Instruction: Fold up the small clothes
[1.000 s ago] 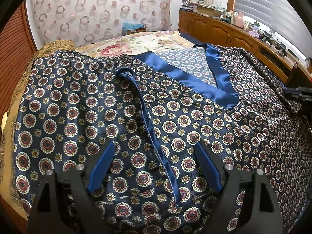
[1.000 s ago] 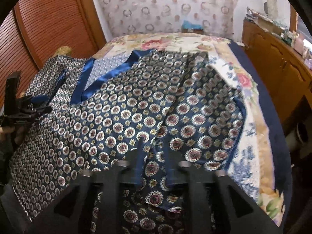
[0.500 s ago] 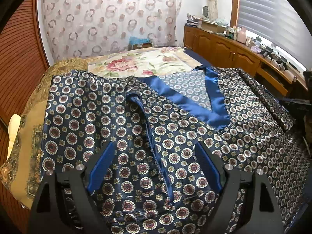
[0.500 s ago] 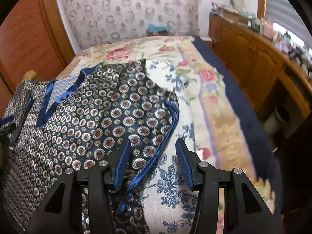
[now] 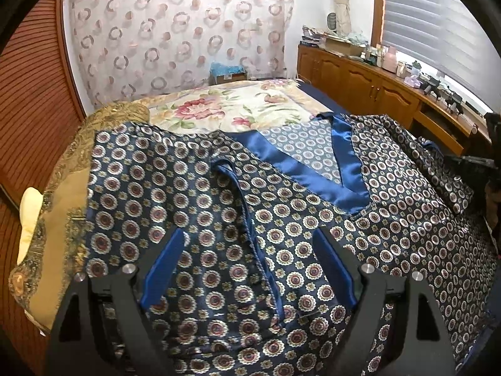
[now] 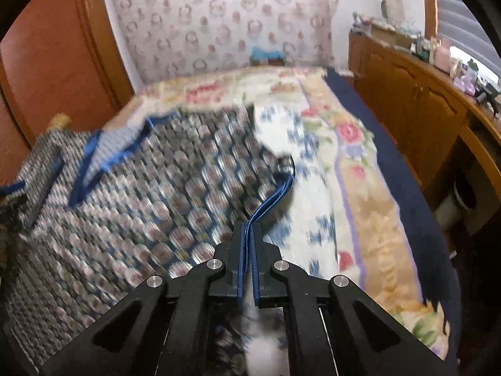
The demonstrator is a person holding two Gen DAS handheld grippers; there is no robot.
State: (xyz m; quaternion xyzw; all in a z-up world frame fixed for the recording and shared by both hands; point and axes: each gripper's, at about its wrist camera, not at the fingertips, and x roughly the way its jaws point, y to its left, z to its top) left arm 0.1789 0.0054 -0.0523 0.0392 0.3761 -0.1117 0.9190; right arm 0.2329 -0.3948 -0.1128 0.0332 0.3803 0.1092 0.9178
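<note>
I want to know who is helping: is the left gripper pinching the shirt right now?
No, the left gripper is wide open, its blue fingers spread apart above the patterned shirt with nothing clamped between them.

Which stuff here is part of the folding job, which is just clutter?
Job: patterned navy top, its blue-trimmed edge clamped in the right gripper, the open left gripper above the fabric.

Clutter: floral bedspread, wooden cabinets, curtain, blue box.
</note>
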